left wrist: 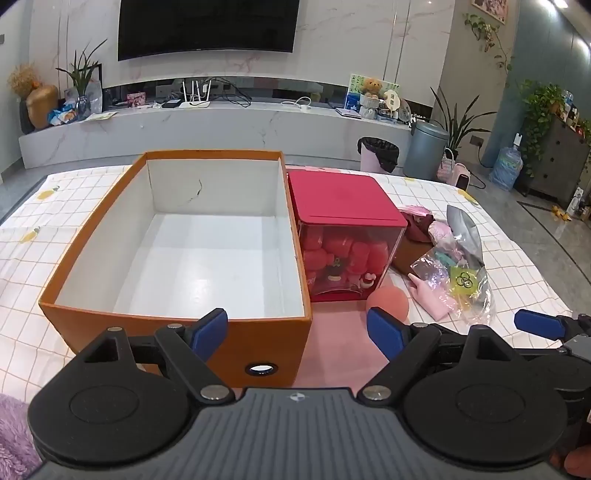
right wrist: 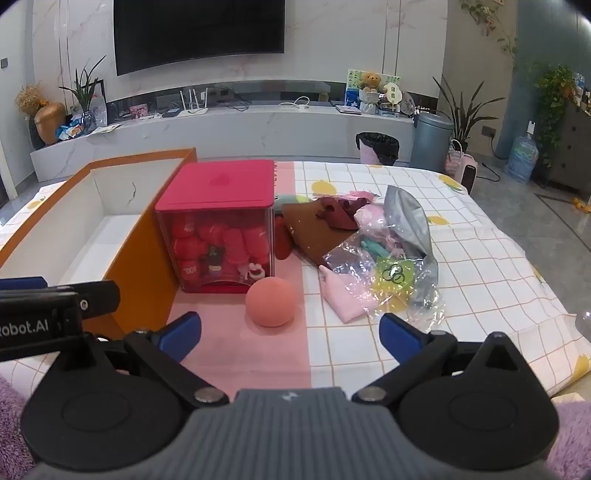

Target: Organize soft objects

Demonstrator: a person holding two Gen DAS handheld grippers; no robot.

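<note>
Your pink foam ball [right wrist: 271, 301] sits on the pink strip of the checked tablecloth [right wrist: 480, 266], just near of the red-lidded clear box [right wrist: 218, 225], with the orange cardboard box [left wrist: 177, 236] left and bagged soft items [right wrist: 391, 258] right. Your right gripper [right wrist: 290, 332] and left gripper [left wrist: 297, 332] hover spread wide, holding nothing. Far off, a television [left wrist: 207, 26] hangs above a marble console [left wrist: 221, 125].

Hidden and cut-off parts

The orange box [right wrist: 147, 254] runs off the right wrist view's left edge; the other gripper [right wrist: 44, 314] covers its near corner. The red-lidded case [right wrist: 218, 229] hides the dark red thing [right wrist: 282, 236] behind it. Items inside the crumpled plastic bag [right wrist: 391, 273] are too jumbled to tell.
</note>
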